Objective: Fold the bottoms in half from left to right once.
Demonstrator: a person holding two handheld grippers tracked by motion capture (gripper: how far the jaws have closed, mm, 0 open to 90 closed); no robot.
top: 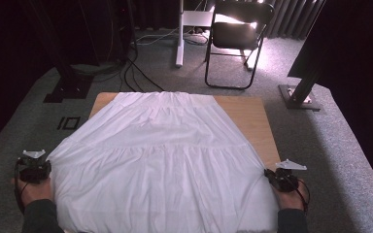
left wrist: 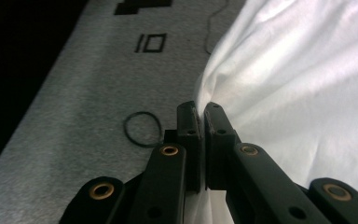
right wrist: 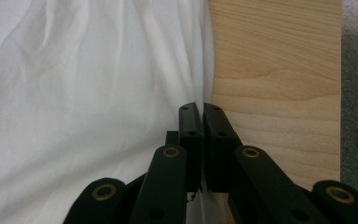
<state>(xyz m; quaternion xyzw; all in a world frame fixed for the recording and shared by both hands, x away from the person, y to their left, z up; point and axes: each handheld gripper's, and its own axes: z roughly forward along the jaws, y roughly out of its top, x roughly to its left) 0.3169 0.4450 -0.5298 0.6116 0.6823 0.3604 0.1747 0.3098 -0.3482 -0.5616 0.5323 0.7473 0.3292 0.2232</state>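
Note:
A white tiered garment (top: 160,155) lies spread flat over a light wooden table (top: 252,121), its wide hem toward me. My left gripper (top: 46,167) sits at the hem's left corner. In the left gripper view its jaws (left wrist: 200,107) are pressed together on the edge of the white cloth (left wrist: 298,93), beyond the table over the carpet. My right gripper (top: 268,174) is at the hem's right corner. In the right gripper view it (right wrist: 200,107) is shut on the cloth's edge (right wrist: 84,102), with bare wood (right wrist: 275,70) to its right.
Grey carpet surrounds the table. A black folding chair (top: 238,34) and a white post (top: 179,34) stand beyond the far edge. Black stand bases (top: 68,87) (top: 298,97) flank the table, with cables (top: 136,73) between. A black ring (left wrist: 142,129) lies on the carpet near my left gripper.

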